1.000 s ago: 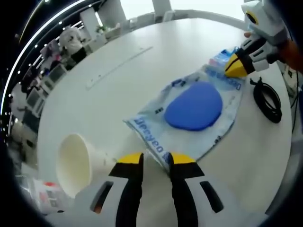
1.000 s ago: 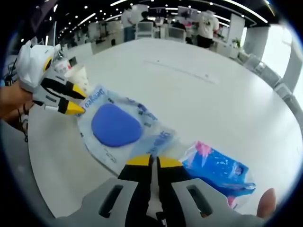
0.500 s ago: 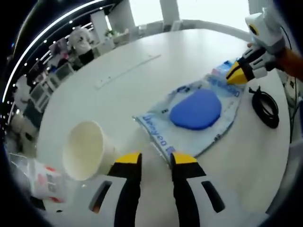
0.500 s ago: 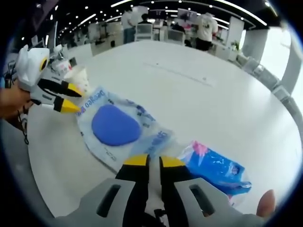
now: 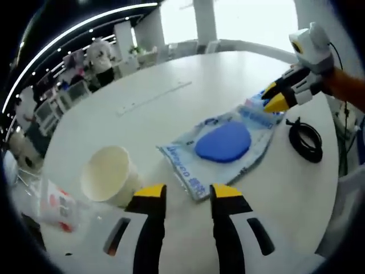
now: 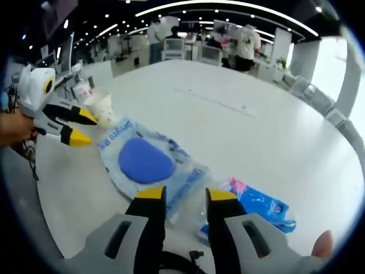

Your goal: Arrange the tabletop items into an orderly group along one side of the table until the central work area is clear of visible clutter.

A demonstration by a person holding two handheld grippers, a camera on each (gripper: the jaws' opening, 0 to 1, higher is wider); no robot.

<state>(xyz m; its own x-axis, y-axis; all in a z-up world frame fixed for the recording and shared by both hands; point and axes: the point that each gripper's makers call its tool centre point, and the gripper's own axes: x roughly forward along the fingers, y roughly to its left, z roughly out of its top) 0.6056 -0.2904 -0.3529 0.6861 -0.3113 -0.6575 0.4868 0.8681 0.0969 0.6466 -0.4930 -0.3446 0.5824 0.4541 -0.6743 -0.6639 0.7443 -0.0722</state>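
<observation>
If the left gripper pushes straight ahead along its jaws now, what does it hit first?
Most likely the near corner of the clear plastic bag with the blue oval pad, lying just past the open left gripper. The white paper cup sits off to one side.

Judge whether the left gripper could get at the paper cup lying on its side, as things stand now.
Probably yes. The paper cup lies just beside the open left gripper, with bare table between them; the clear packet lies off to the other side.
</observation>
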